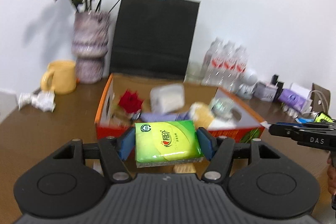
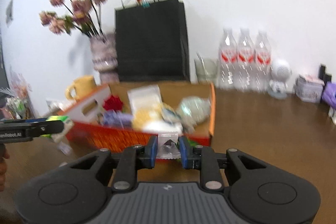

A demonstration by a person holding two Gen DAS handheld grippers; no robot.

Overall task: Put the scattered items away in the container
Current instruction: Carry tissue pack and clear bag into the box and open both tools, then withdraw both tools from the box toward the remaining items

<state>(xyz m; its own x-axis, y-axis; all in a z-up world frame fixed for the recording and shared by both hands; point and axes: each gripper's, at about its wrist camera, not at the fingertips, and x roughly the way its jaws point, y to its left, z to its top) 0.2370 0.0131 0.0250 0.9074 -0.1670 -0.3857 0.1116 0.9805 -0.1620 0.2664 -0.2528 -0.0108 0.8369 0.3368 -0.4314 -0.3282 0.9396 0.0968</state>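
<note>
Left gripper (image 1: 166, 141) jaws clamped one green plastic tissue pack (image 1: 168, 141), held above the brown wooden surface (image 1: 42, 131) at 6 o'clock of the orange cardboard box (image 1: 237, 131). Right gripper (image 2: 168, 149) jaws pinched one small clear plastic packet (image 2: 168, 146) near the box's front wall. Three clear water bottles (image 2: 244, 60) stood at the box's 2 o'clock; one yellow mug (image 1: 61, 77), one black paper bag (image 1: 153, 37) behind.

A brown wooden table (image 1: 52, 131) carries an orange cardboard box (image 1: 237, 133) near its middle. At the far left stand a yellow mug (image 1: 59, 77) and a vase (image 1: 90, 47), with a black paper bag (image 1: 153, 35) behind the box. Three water bottles (image 2: 244, 60) stand far right.
</note>
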